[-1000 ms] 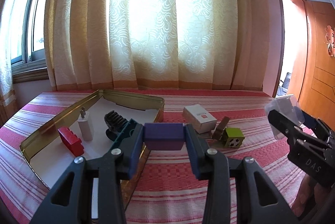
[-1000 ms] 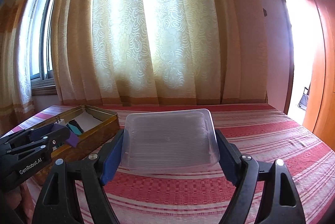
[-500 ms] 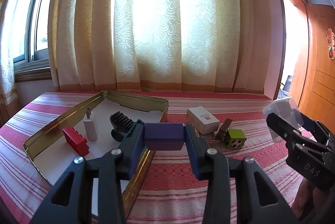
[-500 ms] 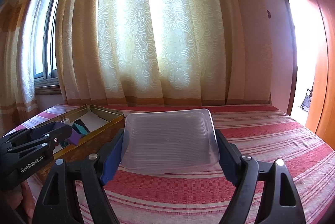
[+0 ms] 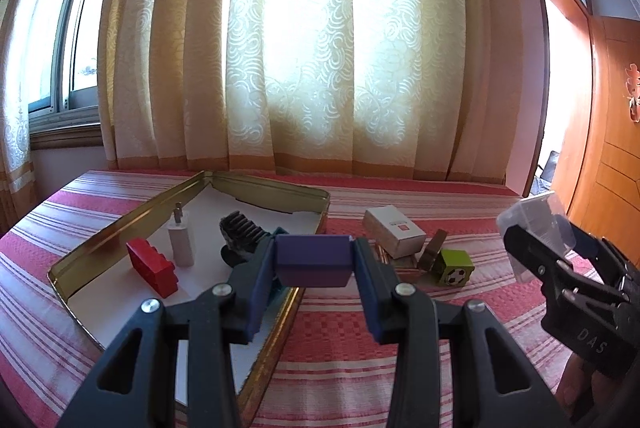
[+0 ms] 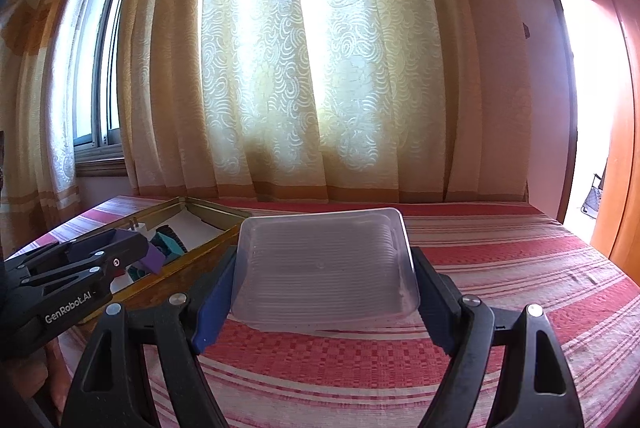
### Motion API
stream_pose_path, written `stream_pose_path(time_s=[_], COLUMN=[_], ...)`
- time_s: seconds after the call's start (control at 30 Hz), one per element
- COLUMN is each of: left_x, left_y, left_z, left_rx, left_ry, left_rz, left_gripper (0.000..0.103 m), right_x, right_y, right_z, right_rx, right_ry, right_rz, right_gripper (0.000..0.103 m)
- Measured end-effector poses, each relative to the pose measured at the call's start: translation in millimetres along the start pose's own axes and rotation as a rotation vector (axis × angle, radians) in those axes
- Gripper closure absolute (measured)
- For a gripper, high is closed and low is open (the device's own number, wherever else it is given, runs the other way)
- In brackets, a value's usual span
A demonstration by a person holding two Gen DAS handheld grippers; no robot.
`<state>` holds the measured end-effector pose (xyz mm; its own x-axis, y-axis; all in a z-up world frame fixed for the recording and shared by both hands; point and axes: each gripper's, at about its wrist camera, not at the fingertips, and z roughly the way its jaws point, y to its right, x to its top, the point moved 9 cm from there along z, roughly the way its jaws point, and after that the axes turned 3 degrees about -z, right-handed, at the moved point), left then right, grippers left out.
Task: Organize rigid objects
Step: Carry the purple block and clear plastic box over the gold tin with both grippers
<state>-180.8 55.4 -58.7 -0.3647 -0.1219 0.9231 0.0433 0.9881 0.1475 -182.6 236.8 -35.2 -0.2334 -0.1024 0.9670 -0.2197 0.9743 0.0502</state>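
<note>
Purple block [image 5: 312, 260]: 1, left gripper [image 5: 314, 268] clamps | clear lid [image 6: 324, 268]: 1, right gripper [image 6: 324, 292] clamps

On the bed [image 5: 344, 368] the tin tray [image 5: 120, 228] lies at ten o'clock, holding a brick [image 5: 152, 268], charger [image 5: 181, 242] and, at two o'clock of them, perhaps a comb [image 5: 240, 232]. At two o'clock outside it, a box [image 5: 394, 233] lies behind a cube [image 5: 454, 268].

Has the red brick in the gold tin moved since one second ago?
No. The red brick lies in the gold tin beside the white charger, as before; only the camera view shifted slightly.
</note>
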Motion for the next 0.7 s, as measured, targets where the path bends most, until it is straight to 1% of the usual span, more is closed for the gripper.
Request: stream_pose_path(time_s=[0.7], left_x=[3.2], left_y=[-23.0], left_z=[-4.5], left_rx=[0.022], left_ry=[0.01], left_rz=[-0.014], left_gripper=[0.064], right_x=[1.1], right_y=[-30.5], right_z=[0.8], right_rx=[0.054], right_ry=[0.002], right_rz=[-0.022], right_gripper=[0.021])
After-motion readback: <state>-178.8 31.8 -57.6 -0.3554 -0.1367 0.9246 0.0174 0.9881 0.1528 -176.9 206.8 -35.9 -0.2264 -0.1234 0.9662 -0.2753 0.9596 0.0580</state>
